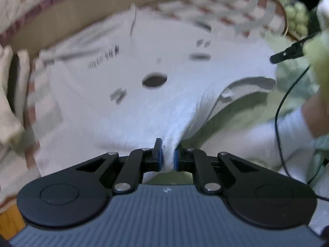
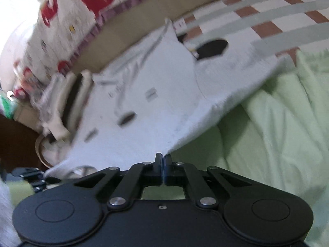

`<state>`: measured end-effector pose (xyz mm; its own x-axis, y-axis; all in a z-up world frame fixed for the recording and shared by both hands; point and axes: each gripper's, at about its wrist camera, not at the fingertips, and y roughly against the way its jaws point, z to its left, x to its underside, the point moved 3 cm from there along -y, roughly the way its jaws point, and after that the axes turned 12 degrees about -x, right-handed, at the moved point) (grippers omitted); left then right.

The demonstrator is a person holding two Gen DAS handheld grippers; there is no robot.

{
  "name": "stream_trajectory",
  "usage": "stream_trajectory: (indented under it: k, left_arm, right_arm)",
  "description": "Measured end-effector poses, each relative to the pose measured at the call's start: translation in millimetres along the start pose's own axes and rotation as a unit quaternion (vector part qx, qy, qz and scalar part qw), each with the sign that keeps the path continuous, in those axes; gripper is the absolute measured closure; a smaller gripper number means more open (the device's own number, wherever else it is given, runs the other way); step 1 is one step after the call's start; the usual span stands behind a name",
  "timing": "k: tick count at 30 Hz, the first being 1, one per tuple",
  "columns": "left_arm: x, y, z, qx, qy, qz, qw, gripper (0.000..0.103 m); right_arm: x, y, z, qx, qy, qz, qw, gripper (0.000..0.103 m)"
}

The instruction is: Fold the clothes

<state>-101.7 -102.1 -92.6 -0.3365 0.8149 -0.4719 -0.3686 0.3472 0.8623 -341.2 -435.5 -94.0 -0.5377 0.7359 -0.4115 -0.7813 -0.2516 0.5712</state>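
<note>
A: anyone able to read the print on the white shirt (image 1: 127,107)? I see rows of dark marks near the top left of it.

B: nope, way too smeared. The little tag (image 2: 181,23) at its collar has specks on it, also unreadable. Nothing legible anywhere, tbh.

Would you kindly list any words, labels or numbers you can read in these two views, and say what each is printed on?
None can be read.
White garment: dark printed marks, too blurred to read.
Small tag at the garment's edge: too small.
Gripper body: a small pale symbol, no text.
</note>
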Motion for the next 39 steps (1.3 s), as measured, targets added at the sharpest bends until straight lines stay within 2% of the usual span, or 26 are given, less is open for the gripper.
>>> stream_trajectory:
  k: [3, 5, 7, 9, 13, 16, 18, 20, 22, 24, 25, 26, 27, 29, 30, 32, 34, 36, 37, 39]
  left_arm:
    - [12.8, -28.0, -5.8, -0.005, 0.025, 0.048, 0.9985, 0.093]
    - [15.0, -28.5, -7.3, -0.016, 0.036, 0.053, 0.9978, 0.093]
    - [15.3, -17.6, -4.5, -0.011, 0.052, 0.043, 0.9977, 0.093]
    - [16.1, -9.2, -1.3, -0.002, 0.067, 0.036, 0.9971, 0.093]
    - [24.1, -30.2, -8.0, -0.010, 0.065, 0.072, 0.9952, 0.093]
    - [26.3, -28.6, -12.3, -0.005, 0.055, 0.075, 0.9957, 0.090]
    - [25.6, -25.3, -8.7, 0.013, 0.061, 0.083, 0.9946, 0.083]
    - [25.9, -14.8, -2.6, 0.030, 0.068, 0.078, 0.9942, 0.065]
    - [19.8, 0.2, 9.0, 0.045, 0.080, 0.059, 0.9940, 0.060]
    - [4.3, 16.6, 30.3, 0.053, 0.096, 0.022, 0.9937, 0.054]
    - [-5.2, 22.9, 43.0, 0.052, 0.104, -0.001, 0.9932, 0.047]
    - [-15.6, 26.4, 56.3, 0.046, 0.114, -0.021, 0.9922, 0.042]
    - [-27.9, 25.7, 70.5, 0.031, 0.124, -0.034, 0.9912, 0.041]
    - [-54.6, 19.2, 98.1, -0.006, 0.141, -0.052, 0.9885, 0.041]
    - [-69.5, 12.7, 110.7, -0.018, 0.150, -0.056, 0.9870, 0.041]
    - [-100.1, -0.3, 133.3, -0.029, 0.168, -0.064, 0.9832, 0.041]
    - [-131.4, -11.9, 151.0, -0.032, 0.188, -0.078, 0.9785, 0.041]
    - [-158.2, -30.0, 161.6, -0.037, 0.211, -0.091, 0.9727, 0.041]
    - [-168.6, -40.3, 165.7, -0.043, 0.225, -0.093, 0.9690, 0.038]
    - [-188.5, -68.8, 172.6, -0.092, 0.238, -0.098, 0.9619, 0.035]
  right_arm:
    - [19.8, -24.8, -14.1, 0.042, 0.006, 0.031, 0.999, 0.101]
    - [30.4, -35.6, -18.6, 0.059, 0.010, 0.039, 0.997, 0.101]
    - [33.5, -30.3, -15.5, 0.043, 0.004, 0.028, 0.999, 0.101]
    - [31.7, -21.2, -11.6, 0.044, 0.019, 0.025, 0.999, 0.101]
    - [31.8, -24.3, -13.6, 0.060, 0.020, 0.040, 0.997, 0.101]
    - [35.0, -35.2, -6.3, 0.088, 0.044, 0.063, 0.993, 0.101]
    - [34.9, -30.9, -7.3, 0.094, 0.046, 0.071, 0.992, 0.101]
    - [33.0, -28.3, -8.4, 0.104, 0.028, 0.095, 0.990, 0.100]
    - [28.4, -23.4, -6.8, 0.119, 0.014, 0.113, 0.986, 0.094]
    - [9.1, -10.3, 0.0, 0.114, 0.009, 0.089, 0.990, 0.090]
    - [-9.0, -5.5, 9.1, 0.110, 0.016, 0.073, 0.991, 0.081]
    - [-27.5, -0.6, 18.4, 0.105, 0.023, 0.056, 0.993, 0.078]
    - [-46.0, 4.2, 27.8, 0.101, 0.031, 0.040, 0.994, 0.071]
    - [-88.5, 0.6, 60.6, 0.114, 0.088, 0.025, 0.989, 0.069]
    - [-109.3, -2.7, 78.1, 0.122, 0.120, 0.021, 0.985, 0.069]
    - [-146.0, -14.0, 117.2, 0.134, 0.190, 0.011, 0.973, 0.061]
    - [-175.1, -27.6, 151.5, 0.125, 0.255, 0.031, 0.958, 0.039]
    - [-199.3, -45.8, 175.3, 0.128, 0.306, 0.080, 0.940, 0.038]
    - [-211.2, -56.8, 184.3, 0.149, 0.325, 0.100, 0.928, 0.038]
    - [-229.5, -76.8, 193.8, 0.168, 0.348, 0.124, 0.914, 0.038]
